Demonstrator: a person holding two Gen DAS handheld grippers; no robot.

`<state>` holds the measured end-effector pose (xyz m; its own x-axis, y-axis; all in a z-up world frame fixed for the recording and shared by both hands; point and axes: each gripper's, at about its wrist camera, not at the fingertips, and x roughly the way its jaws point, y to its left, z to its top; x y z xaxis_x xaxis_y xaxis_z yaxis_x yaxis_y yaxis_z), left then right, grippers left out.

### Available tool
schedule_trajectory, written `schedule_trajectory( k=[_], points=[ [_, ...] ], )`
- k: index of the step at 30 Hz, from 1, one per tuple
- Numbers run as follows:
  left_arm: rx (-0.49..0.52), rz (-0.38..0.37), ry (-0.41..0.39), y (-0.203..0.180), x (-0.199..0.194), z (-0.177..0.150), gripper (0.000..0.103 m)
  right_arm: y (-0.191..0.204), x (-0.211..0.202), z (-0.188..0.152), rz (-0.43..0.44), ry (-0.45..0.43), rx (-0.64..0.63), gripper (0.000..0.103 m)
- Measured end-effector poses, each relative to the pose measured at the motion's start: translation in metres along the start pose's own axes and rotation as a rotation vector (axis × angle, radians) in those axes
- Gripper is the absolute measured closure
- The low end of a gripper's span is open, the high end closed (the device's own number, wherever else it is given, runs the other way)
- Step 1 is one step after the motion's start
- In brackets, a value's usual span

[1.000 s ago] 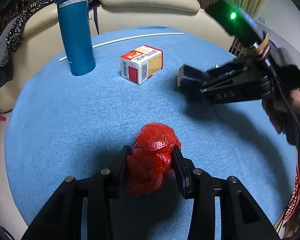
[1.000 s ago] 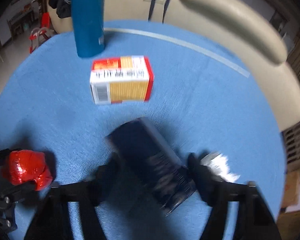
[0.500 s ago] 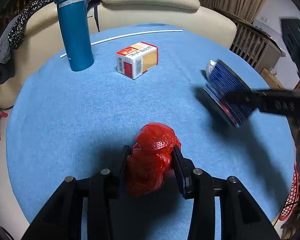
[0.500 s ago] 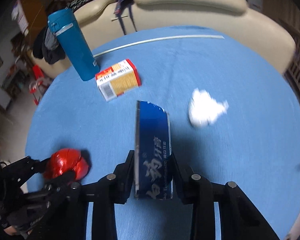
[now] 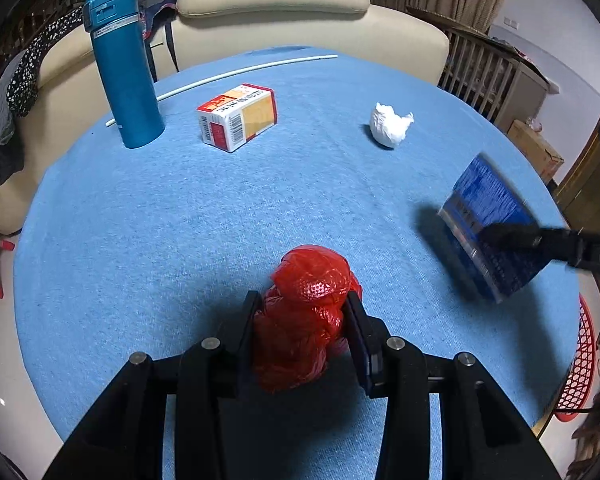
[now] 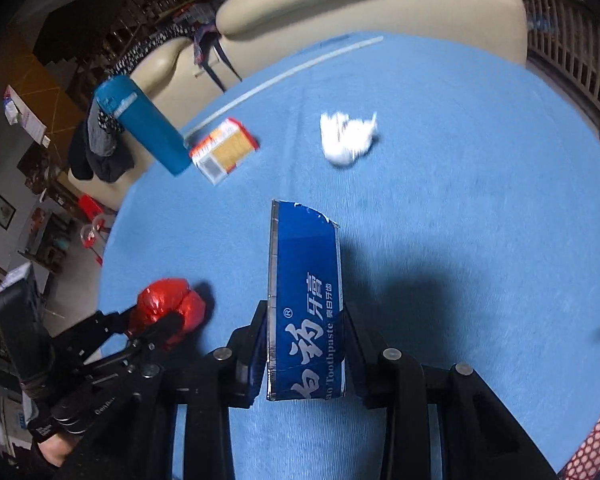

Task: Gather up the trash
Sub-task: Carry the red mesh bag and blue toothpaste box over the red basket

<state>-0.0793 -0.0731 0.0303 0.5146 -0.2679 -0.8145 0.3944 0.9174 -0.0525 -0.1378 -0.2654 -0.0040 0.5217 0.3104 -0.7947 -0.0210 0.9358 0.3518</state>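
Note:
My left gripper (image 5: 302, 312) is shut on a crumpled red plastic bag (image 5: 306, 312) and holds it over the near part of the round blue table (image 5: 180, 220). My right gripper (image 6: 306, 320) is shut on a blue toothpaste box (image 6: 306, 292) and holds it above the table's right side; the box also shows in the left wrist view (image 5: 488, 224). The red bag and left gripper show at lower left in the right wrist view (image 6: 166, 312). A white crumpled tissue (image 5: 390, 124) lies at the back right. A red and orange carton (image 5: 238, 116) lies at the back.
A tall teal bottle (image 5: 124, 68) stands at the back left. A thin white rod (image 5: 228, 74) lies along the far edge. A cream sofa (image 5: 284, 20) is behind the table. A red mesh basket (image 5: 580, 360) sits below the table's right edge.
My right gripper has carried the toothpaste box from the table's middle to the right and towards the near edge, which uncovers the white tissue. My left gripper has stayed still with the red bag.

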Motion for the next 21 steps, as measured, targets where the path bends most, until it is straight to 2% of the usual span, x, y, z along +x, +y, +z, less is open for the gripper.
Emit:
schedule_trajectory(
  k=[5, 8, 11, 21],
  points=[
    [0.001, 0.008, 0.014, -0.002, 0.002, -0.004, 0.060, 0.005, 0.019, -0.004, -0.047, 0.065, -0.030, 0.057],
    [0.003, 0.012, 0.020, -0.002, 0.003, -0.006, 0.060, 0.006, 0.031, -0.005, -0.048, 0.070, -0.028, 0.057],
    [0.006, 0.013, 0.017, -0.002, 0.004, -0.007, 0.060, 0.002, 0.036, -0.008, -0.039, 0.053, -0.006, 0.058],
    [-0.014, 0.008, 0.014, -0.001, 0.002, -0.007, 0.060, 0.016, 0.021, -0.015, -0.055, -0.013, -0.045, 0.060]
  ],
)
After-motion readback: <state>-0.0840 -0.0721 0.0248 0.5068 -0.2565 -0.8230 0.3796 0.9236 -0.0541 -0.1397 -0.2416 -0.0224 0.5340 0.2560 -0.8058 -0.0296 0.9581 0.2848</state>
